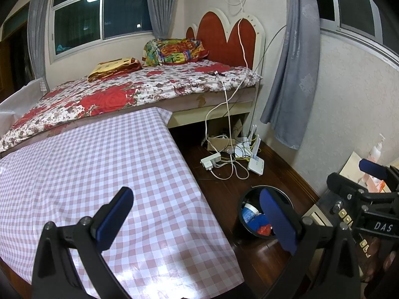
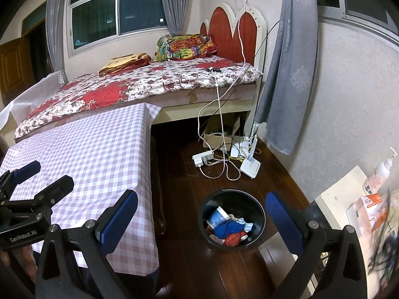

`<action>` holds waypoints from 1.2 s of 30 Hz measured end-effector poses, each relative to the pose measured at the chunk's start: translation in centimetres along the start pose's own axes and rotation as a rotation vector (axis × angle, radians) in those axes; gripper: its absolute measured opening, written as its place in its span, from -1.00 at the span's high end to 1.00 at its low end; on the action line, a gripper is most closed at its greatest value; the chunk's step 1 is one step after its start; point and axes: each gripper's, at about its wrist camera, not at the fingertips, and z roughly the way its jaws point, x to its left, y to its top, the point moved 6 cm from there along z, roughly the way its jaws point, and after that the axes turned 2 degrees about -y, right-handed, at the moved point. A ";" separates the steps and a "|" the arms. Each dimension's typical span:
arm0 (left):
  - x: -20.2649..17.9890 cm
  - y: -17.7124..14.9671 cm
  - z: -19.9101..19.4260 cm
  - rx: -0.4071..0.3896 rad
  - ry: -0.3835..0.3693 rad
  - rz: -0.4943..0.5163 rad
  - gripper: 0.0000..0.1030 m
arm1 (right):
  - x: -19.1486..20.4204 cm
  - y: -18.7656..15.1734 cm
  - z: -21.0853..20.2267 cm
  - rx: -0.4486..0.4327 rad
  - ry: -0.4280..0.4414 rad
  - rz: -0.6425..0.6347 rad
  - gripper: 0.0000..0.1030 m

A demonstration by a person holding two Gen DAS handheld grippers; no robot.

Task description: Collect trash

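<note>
Both my grippers, left (image 1: 197,220) and right (image 2: 202,221), gape empty; round black plastic bin (image 2: 259,205) looks full, checked pink tablecloth (image 1: 99,162) bare, so probably just wrapping up.

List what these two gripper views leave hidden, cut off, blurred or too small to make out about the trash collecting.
- Trash bin contents, left wrist view: partly hidden by the left gripper finger.
- Bin bottom, right wrist view: buried under crumpled trash; single items unclear.
- Checked tablecloth: near edge cut off by both frames.
- Pump bottle label: too small to read.
- Dark cables at the right edge: motion-blurred.
</note>
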 end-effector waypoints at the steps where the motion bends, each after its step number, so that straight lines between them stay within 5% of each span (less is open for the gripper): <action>1: 0.0 0.0 0.0 0.003 0.001 -0.001 -0.98 | 0.0 0.0 0.0 0.000 0.001 0.001 -1.00; 36: 0.6 -0.8 1.2 0.030 -0.023 0.012 -0.98 | -0.4 0.3 0.0 0.005 -0.005 -0.003 -1.00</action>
